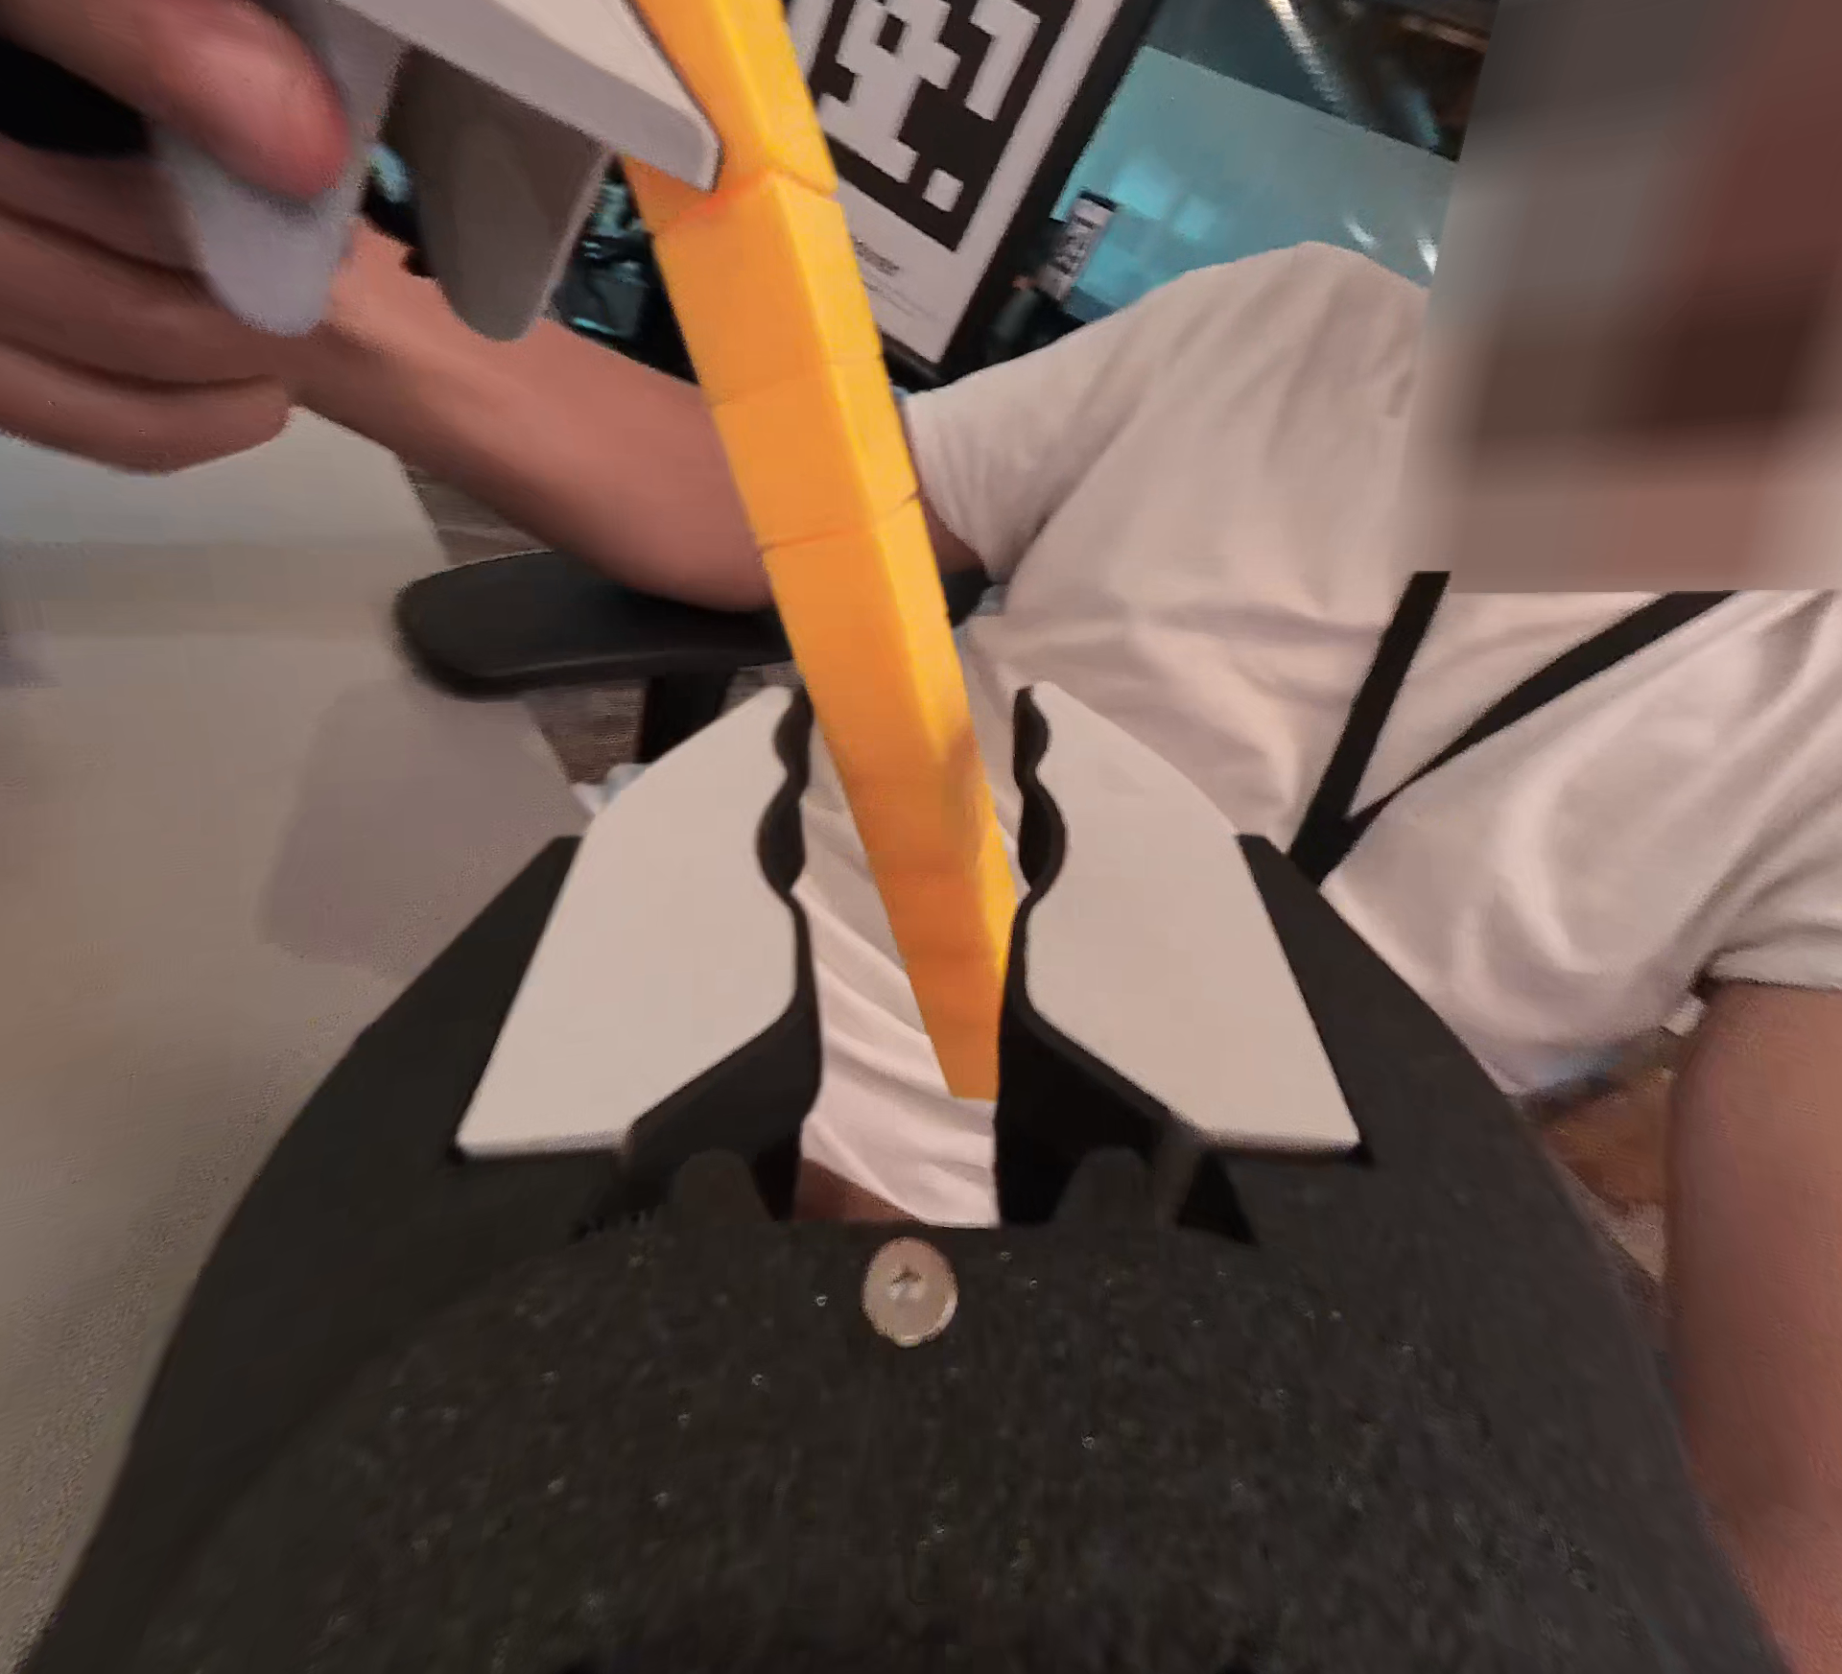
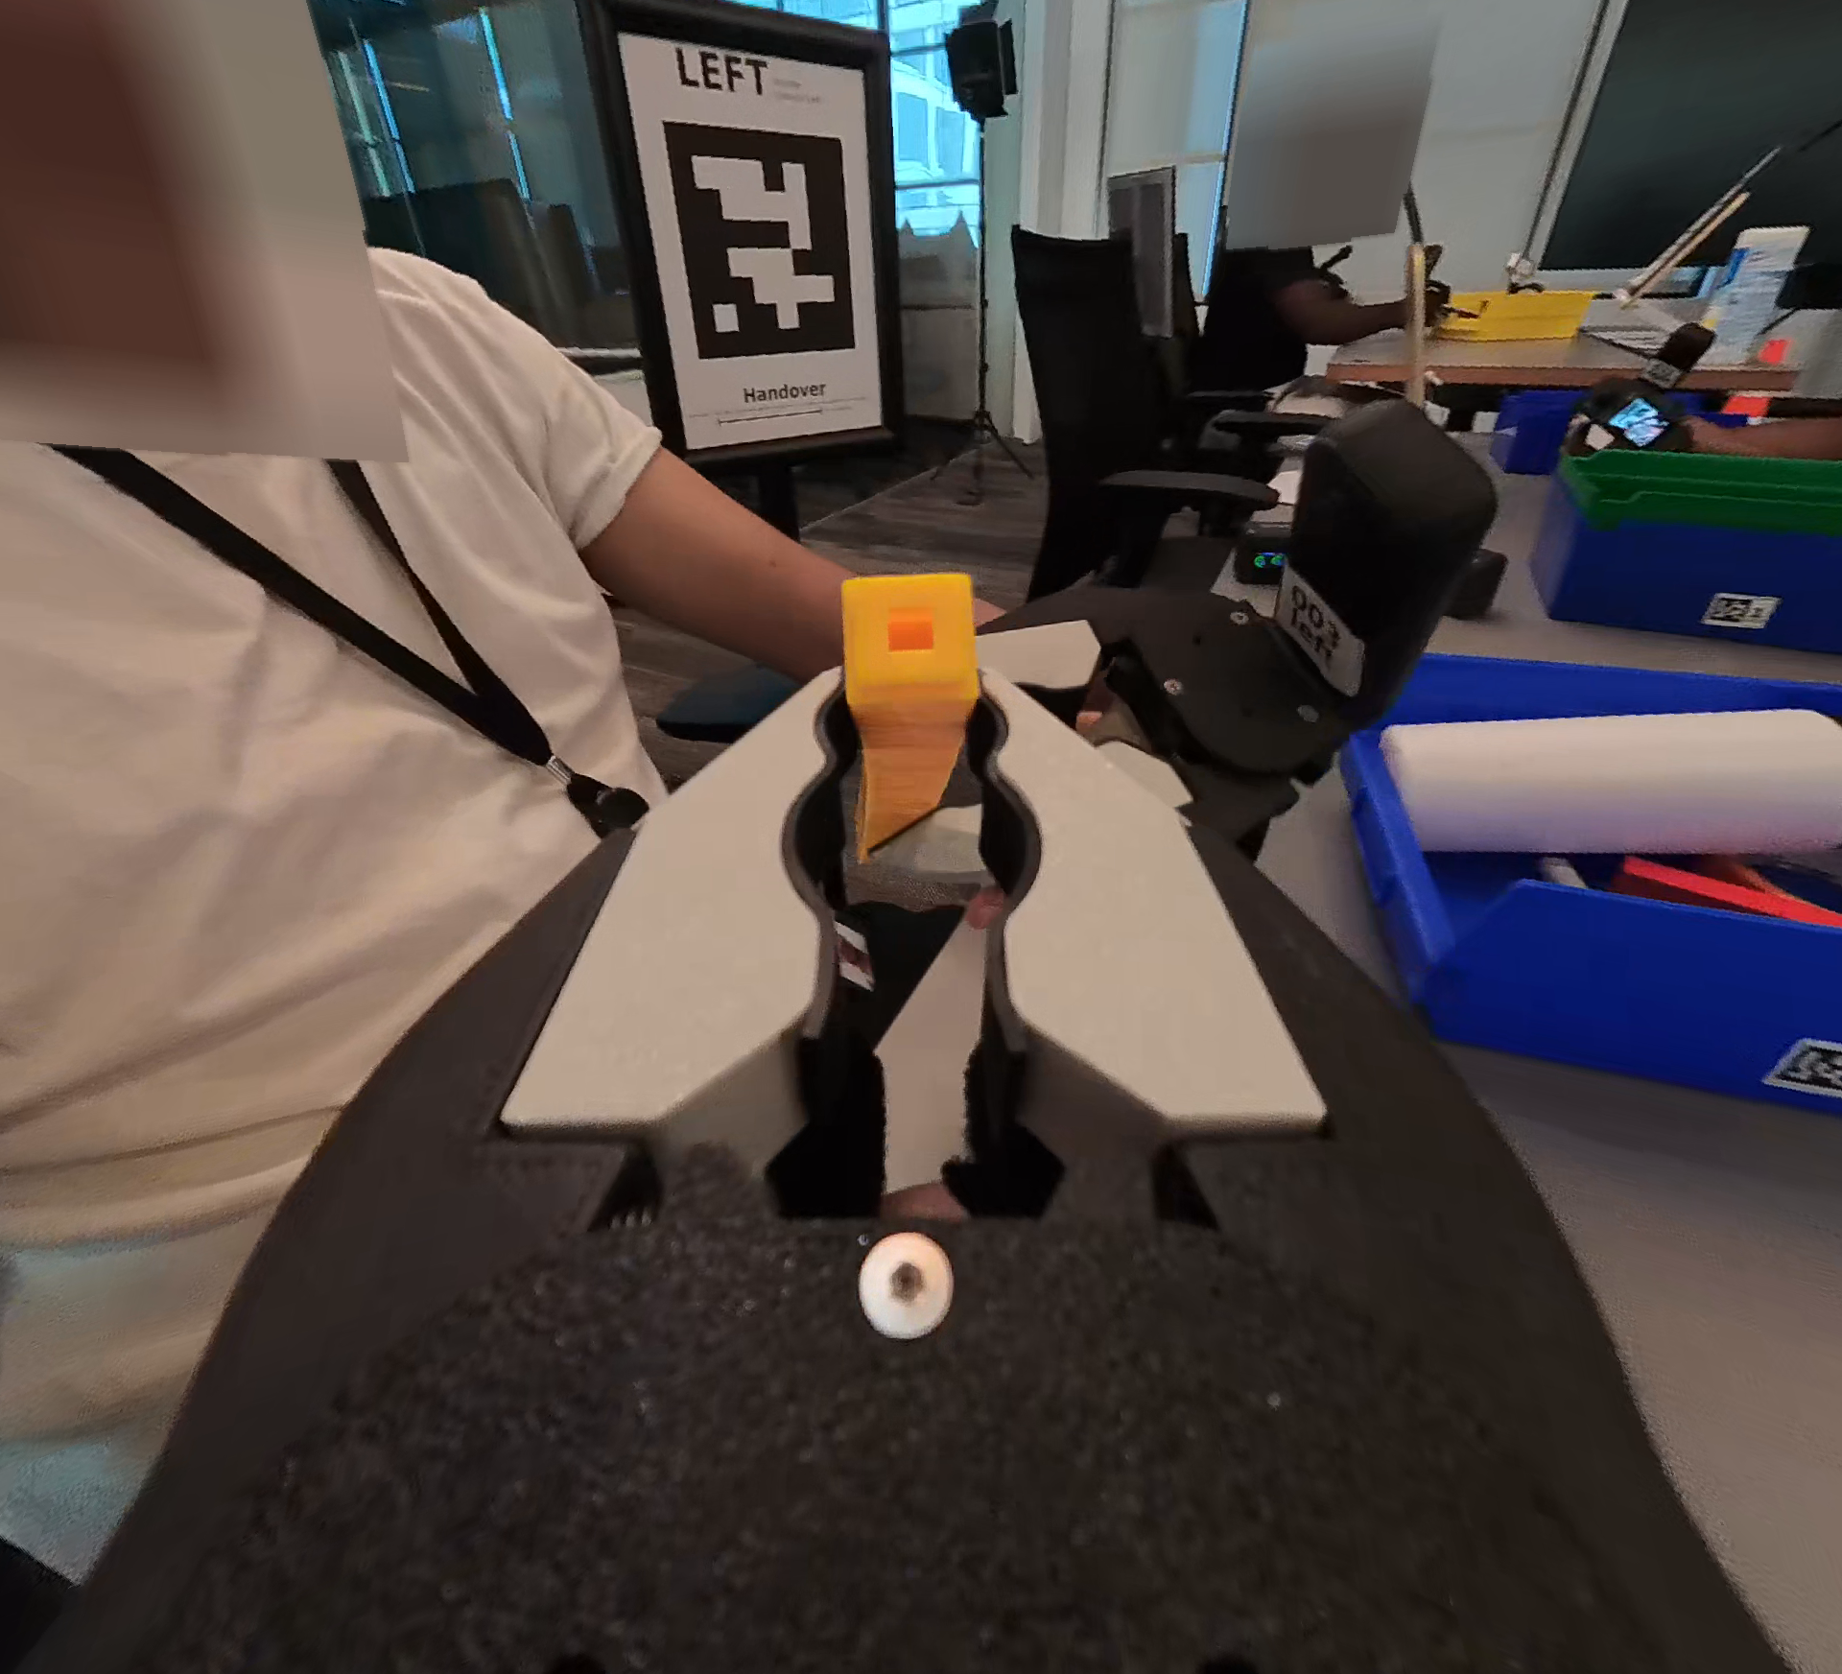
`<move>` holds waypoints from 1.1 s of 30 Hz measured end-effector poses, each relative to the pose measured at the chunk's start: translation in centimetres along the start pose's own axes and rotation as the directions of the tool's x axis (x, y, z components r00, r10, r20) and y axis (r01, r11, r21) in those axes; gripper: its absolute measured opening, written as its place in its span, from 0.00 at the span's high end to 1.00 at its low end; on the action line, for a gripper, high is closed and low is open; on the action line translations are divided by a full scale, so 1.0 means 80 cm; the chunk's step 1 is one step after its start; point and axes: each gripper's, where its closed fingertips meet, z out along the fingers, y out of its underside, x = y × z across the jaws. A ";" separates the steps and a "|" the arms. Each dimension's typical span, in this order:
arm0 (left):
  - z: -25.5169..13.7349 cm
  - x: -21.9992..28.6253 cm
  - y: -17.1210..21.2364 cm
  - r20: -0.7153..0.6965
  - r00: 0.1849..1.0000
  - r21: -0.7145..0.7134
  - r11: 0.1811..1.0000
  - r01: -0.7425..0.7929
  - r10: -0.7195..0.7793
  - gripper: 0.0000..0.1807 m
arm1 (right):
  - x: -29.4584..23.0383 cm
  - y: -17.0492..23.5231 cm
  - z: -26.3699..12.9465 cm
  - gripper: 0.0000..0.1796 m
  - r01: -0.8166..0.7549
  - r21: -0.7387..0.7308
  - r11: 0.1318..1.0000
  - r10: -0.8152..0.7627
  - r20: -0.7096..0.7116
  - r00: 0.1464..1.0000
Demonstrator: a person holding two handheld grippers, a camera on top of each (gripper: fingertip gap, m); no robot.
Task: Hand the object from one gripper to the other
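In the left wrist view, I see my left tool spread wide, its grey fingers apart. The orange bar slants down between them, its lower end deep in the gap. It runs along the inner edge of the right-hand finger and seems to touch it low down; the left-hand finger stands clear of it. So this tool is released, not gripping. Higher up, my right tool comes in from the upper left, held in a hand; one of its fingers lies against the bar's upper part. Behind stand a framed marker sign and a person in a white shirt.

In the right wrist view, my right tool is clenched on the bar at its fingertips. The bar's square end, with a small hollow in it, sticks out past the tips, and the rest drops away beneath. The left tool's black body sits just beyond, to the right. A blue bin rests on the counter at right, another framed sign behind.
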 end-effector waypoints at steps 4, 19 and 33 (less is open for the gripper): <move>0.003 -0.001 0.009 -0.032 0.999 -0.035 0.999 -0.003 0.002 0.85 | 0.000 0.002 0.006 0.88 -0.014 0.025 1.000 0.014 0.019 1.000; -0.151 -0.154 -0.064 0.866 0.499 0.163 0.960 -0.229 -0.028 0.87 | 0.162 0.054 -0.076 0.65 -0.061 0.175 0.983 0.158 -0.616 0.772; -0.151 -0.139 -0.094 0.898 0.441 0.182 0.921 -0.345 -0.013 0.86 | 0.168 0.120 -0.005 0.87 -0.214 0.060 0.975 0.211 -0.546 0.811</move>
